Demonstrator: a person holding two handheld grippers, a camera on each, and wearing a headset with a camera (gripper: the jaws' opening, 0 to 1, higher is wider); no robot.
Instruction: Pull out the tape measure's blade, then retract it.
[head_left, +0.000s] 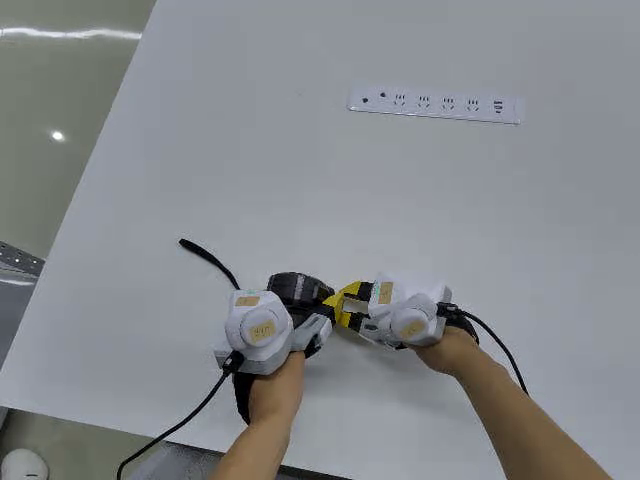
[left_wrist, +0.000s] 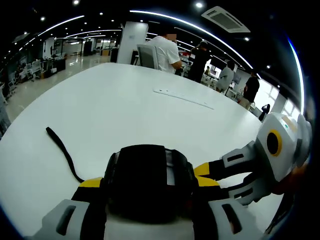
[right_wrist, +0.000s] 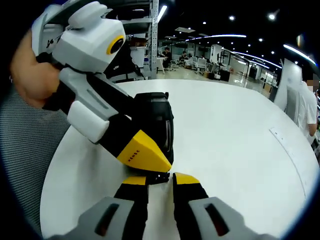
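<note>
White worktop (head_left: 300, 170) runs wide, with a power strip (head_left: 435, 103) at its far side, and the work sits at the near edge. The left claw (left_wrist: 148, 192) is clamped on the black tape measure (head_left: 296, 288), one pad on each flank of the case. The case rests on the worktop with its wrist strap (left_wrist: 60, 146) trailing off to the side. The right claw (right_wrist: 160, 184) faces it, its yellow tips nearly together about a small dark tab (right_wrist: 158, 177) at the foot of the case. I judge that to be the blade's end hook, but I cannot tell whether the pads truly bite it. To pull well, I'd want that nip firm first. Then the right claw should draw straight away from the case mouth, level with the worktop, while the left one pins the case against twisting. A slanted pull could kink the blade or let the tab slip.
</note>
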